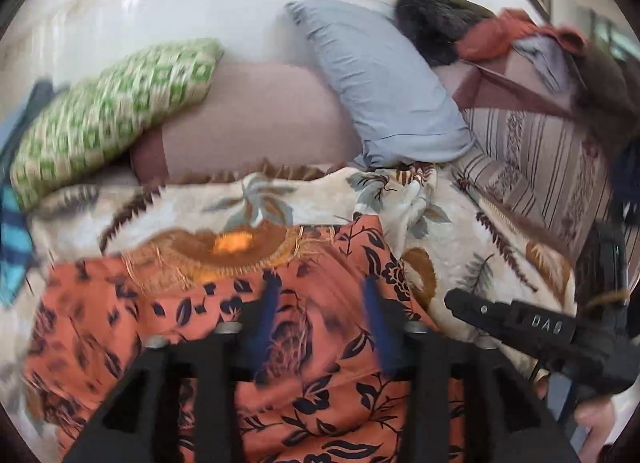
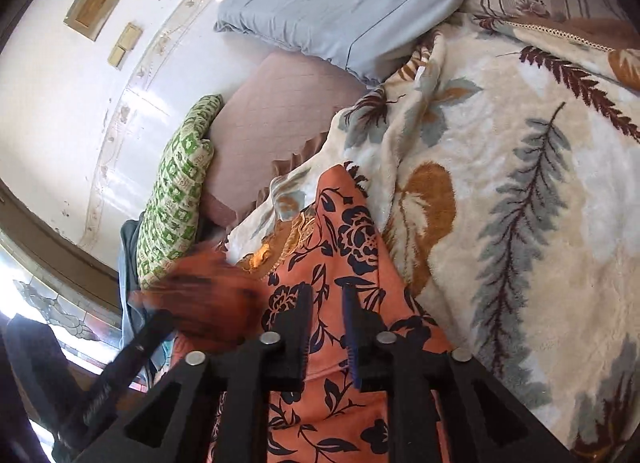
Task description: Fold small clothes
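An orange garment (image 1: 224,315) with a dark floral print and a gold embroidered neckline (image 1: 236,247) lies bunched on the leaf-patterned blanket (image 1: 472,247). My left gripper (image 1: 322,303) hovers over it, open, its blue-padded fingers wide apart with nothing pinched between them. In the right wrist view the same garment (image 2: 352,239) runs under my right gripper (image 2: 328,303). Its jaws stand a narrow gap apart and their pads do not press the cloth. A blurred fold of orange cloth (image 2: 204,299) sits by a finger of the left gripper (image 2: 148,331). The right gripper's finger (image 1: 520,319) shows at the right of the left wrist view.
Pillows line the wall beyond the blanket: green patterned (image 1: 112,115), pink (image 1: 260,119), light blue (image 1: 380,75) and striped (image 1: 540,167). Dark and orange clothes (image 1: 480,31) are piled at the back right. A blue striped cloth (image 1: 12,235) hangs at the left edge.
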`<state>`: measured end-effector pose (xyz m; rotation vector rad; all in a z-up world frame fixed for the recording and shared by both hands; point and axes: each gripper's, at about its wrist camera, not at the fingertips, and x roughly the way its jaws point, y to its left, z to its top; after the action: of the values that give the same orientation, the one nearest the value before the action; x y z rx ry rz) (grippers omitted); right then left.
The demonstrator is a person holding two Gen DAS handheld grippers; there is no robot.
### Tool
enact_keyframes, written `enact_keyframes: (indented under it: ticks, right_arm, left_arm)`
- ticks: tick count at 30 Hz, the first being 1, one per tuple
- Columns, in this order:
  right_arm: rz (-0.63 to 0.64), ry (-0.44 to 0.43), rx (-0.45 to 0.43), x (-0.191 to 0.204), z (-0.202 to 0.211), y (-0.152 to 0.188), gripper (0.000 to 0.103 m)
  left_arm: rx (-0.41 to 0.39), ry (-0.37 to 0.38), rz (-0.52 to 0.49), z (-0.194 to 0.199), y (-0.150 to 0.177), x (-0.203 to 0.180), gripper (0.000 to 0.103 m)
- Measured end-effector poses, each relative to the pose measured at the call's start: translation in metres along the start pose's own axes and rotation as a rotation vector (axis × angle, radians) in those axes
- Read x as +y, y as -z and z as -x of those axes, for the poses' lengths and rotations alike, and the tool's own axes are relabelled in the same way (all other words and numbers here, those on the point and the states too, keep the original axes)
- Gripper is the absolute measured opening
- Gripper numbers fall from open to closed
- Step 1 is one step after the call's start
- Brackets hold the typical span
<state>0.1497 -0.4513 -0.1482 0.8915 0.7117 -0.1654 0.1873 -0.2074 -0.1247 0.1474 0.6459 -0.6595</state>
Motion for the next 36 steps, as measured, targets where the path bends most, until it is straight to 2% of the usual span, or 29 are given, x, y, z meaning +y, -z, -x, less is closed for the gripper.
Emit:
enact_keyframes:
  ticks: [2,3,4,6,9,11,12,14,15,17,18,19,21,24,26,29,30,31,33,34,36]
  right_arm:
    - [-0.031,-0.041,-0.004,-0.006,0.004,0.001,0.062]
    - [-0.049,-0.060,-0.019,-0.008,0.005,0.003,0.083]
    - [-0.062,-0.072,-0.048,-0.008,0.008,0.005,0.084]
    - [-0.018,-0.084,-0.031,0.003,0.004,0.010,0.084]
    - [0.038,-0.107,0.069,0.021,-0.016,0.017,0.084]
    - [0.069,-0.074,0.140,0.030,-0.036,0.023,0.082]
    - [0.066,-0.050,0.162,0.031,-0.045,0.025,0.082]
    - [0.033,-0.004,0.185,0.025,-0.062,0.026,0.081]
    - [0.019,0.006,0.194,0.021,-0.069,0.027,0.078]
    - [0.005,0.029,0.249,0.016,-0.088,0.025,0.069]
    - [0.003,0.016,0.279,0.016,-0.097,0.025,0.057]
    - [0.014,0.006,0.309,0.018,-0.104,0.026,0.040]
    - [0.075,0.059,0.361,0.027,-0.118,0.028,0.012]
    - [0.220,0.116,0.315,0.058,-0.111,0.023,0.009]
    - [0.333,0.149,0.233,0.084,-0.099,0.013,0.009]
    - [0.401,0.223,0.129,0.099,-0.096,-0.010,0.009]
    - [0.413,0.257,0.130,0.096,-0.103,-0.017,0.009]
    - [0.415,0.282,0.172,0.089,-0.117,-0.021,0.013]
    - [0.345,0.330,0.381,0.055,-0.161,-0.017,0.014]
    - [0.291,0.308,0.402,0.040,-0.167,-0.015,0.014]
    - [0.208,0.219,0.333,0.028,-0.148,-0.021,0.017]
  left_arm:
    - [-0.100,-0.052,-0.013,0.022,-0.007,0.014,0.085]
    - [-0.138,-0.076,0.017,0.032,-0.013,0.032,0.089]
    - [-0.159,-0.095,0.056,0.042,-0.016,0.054,0.090]
    - [-0.159,-0.163,0.160,0.053,-0.021,0.110,0.091]
    - [-0.097,-0.407,0.348,0.056,-0.005,0.199,0.091]
    - [-0.038,-0.491,0.475,0.052,0.016,0.250,0.091]
    - [0.017,-0.518,0.555,0.048,0.027,0.274,0.091]
    - [0.125,-0.512,0.691,0.037,0.049,0.307,0.090]
    - [0.152,-0.500,0.721,0.035,0.058,0.318,0.086]
    - [0.220,-0.526,0.701,0.022,0.067,0.323,0.080]
    - [0.259,-0.543,0.671,0.016,0.067,0.320,0.079]
    - [0.295,-0.550,0.633,0.008,0.068,0.317,0.078]
    - [0.338,-0.549,0.574,-0.001,0.072,0.314,0.065]
    - [0.359,-0.550,0.500,0.000,0.075,0.308,0.063]
    - [0.369,-0.562,0.467,-0.001,0.076,0.304,0.063]
    - [0.415,-0.557,0.439,-0.010,0.080,0.307,0.063]
    - [0.430,-0.557,0.424,-0.016,0.083,0.306,0.063]
    - [0.439,-0.559,0.412,-0.019,0.084,0.305,0.063]
    - [0.428,-0.586,0.408,-0.020,0.082,0.304,0.063]
    - [0.392,-0.591,0.413,-0.015,0.077,0.302,0.063]
    - [0.313,-0.586,0.408,-0.001,0.065,0.296,0.063]
